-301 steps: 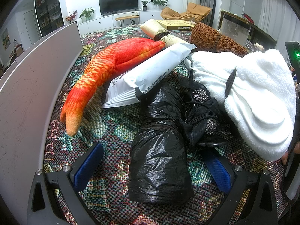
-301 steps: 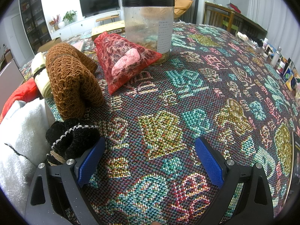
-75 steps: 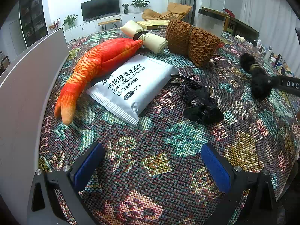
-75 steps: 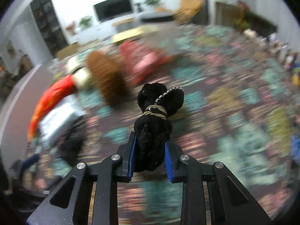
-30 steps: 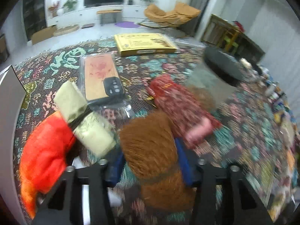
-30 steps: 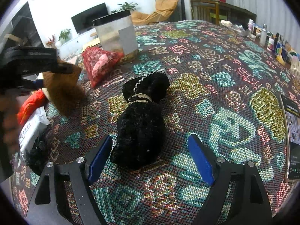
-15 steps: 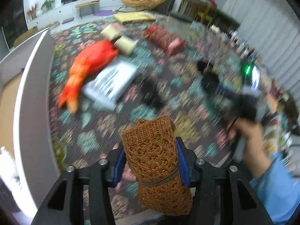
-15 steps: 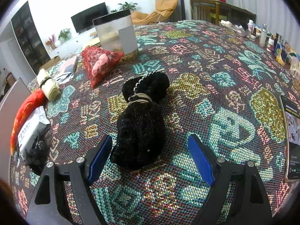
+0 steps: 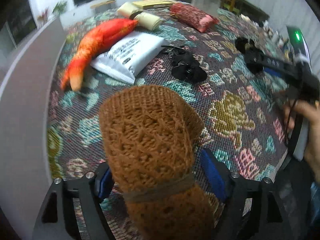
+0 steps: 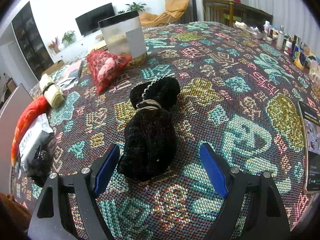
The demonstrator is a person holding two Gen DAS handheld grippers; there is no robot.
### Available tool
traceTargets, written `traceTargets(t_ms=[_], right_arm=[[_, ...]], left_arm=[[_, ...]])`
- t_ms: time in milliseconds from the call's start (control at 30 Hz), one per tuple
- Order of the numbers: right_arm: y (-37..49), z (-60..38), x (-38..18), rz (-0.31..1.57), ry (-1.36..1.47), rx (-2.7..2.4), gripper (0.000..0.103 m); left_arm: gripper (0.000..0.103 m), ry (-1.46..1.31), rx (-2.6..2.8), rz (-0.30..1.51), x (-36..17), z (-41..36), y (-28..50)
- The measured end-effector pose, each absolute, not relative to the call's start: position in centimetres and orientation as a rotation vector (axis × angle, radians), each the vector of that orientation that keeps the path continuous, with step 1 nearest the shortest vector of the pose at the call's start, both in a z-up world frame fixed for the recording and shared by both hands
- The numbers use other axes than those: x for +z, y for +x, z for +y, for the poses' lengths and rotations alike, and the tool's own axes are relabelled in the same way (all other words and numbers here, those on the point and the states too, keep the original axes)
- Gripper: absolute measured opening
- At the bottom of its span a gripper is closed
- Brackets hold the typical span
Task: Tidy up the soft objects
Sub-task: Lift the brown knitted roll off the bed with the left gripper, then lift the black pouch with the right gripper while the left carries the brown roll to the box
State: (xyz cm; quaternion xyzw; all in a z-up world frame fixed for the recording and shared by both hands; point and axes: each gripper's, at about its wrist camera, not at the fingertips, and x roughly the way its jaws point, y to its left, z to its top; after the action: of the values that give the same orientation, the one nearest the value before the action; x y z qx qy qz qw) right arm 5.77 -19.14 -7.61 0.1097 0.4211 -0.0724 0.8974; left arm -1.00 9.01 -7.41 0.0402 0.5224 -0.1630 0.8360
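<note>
A brown knit roll (image 9: 152,140), bound with a band, stands between the fingers of my left gripper (image 9: 158,174) above the patterned tablecloth (image 9: 230,116). The jaws are opening: the right pad (image 9: 212,172) has come clear of the roll, the left pad is mostly hidden behind it. A black fuzzy bundle (image 10: 152,132) tied with a rubber band lies on the cloth. My right gripper (image 10: 160,166) stands open around its near end, pads apart from it. The same bundle (image 9: 250,54) shows far right in the left wrist view.
An orange fish plush (image 9: 98,40), a white wipes pack (image 9: 130,56), a black tangle (image 9: 186,68), a cream roll (image 9: 140,16) and a red mesh bag (image 9: 194,17) lie on the cloth. A grey box wall (image 9: 24,100) runs along the left. A clear jar (image 10: 124,38) stands behind.
My left gripper has carried the brown roll down toward the near side of the table, and its jaws have spread apart from the roll. The right gripper and black bundle have kept still.
</note>
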Motion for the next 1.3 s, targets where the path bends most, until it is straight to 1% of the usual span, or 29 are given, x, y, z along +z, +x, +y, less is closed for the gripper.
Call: traceTargets(t_ms=[33,67,133,200,467,700,900,1000,1067,1133,1167,1200,1300], right_arm=[[5.8,-19.1,-7.6,0.872,0.227,-0.15,0.084],[5.8,-19.1,-7.6,0.872,0.226,-0.15,0.084],[5.8,-19.1,-7.6,0.873,0.226,-0.15,0.084],[5.8,-19.1,-7.6,0.872,0.227,-0.15,0.084],[5.8,-19.1,-7.6,0.873,0.226,-0.15,0.084],[5.8,-19.1,-7.6,0.873,0.226,-0.15,0.085],[5.8,-19.1,-7.6,0.874,0.225,-0.15,0.085],[5.8,-19.1,-7.6,0.874,0.227,-0.149,0.085],[5.8,-19.1,-7.6,0.874,0.227,-0.149,0.085],[5.8,-19.1,-7.6,0.873,0.229,-0.147,0.085],[5.8,-19.1,-7.6,0.872,0.231,-0.146,0.085],[5.7,-19.2,-7.6,0.867,0.245,-0.141,0.085],[5.1,-20.6,-7.4,0.847,0.35,-0.084,0.085]], left_arm=[[0.088,0.064,-0.346,1.093,-7.4,9.1,-0.9],[0.089,0.053,-0.345,1.086,-7.4,9.1,-0.9],[0.099,0.024,-0.365,1.056,-7.6,9.1,-0.8],[0.1,-0.003,-0.374,1.037,-7.6,9.1,-0.9],[0.101,-0.059,-0.374,1.002,-7.8,9.4,-2.1],[0.101,0.08,-0.36,1.029,-7.9,8.2,-3.7],[0.101,0.006,-0.346,1.047,-7.4,9.9,-3.8],[0.101,0.016,-0.33,1.065,-7.6,10.0,-3.6],[0.097,0.031,-0.312,1.059,-7.6,10.1,-3.8],[0.072,0.04,-0.305,1.052,-7.3,10.1,-3.9],[0.067,0.035,-0.317,1.047,-7.1,10.1,-4.0],[0.055,0.022,-0.338,1.044,-7.0,10.1,-4.1],[0.052,0.027,-0.344,1.043,-6.7,10.0,-4.2]])
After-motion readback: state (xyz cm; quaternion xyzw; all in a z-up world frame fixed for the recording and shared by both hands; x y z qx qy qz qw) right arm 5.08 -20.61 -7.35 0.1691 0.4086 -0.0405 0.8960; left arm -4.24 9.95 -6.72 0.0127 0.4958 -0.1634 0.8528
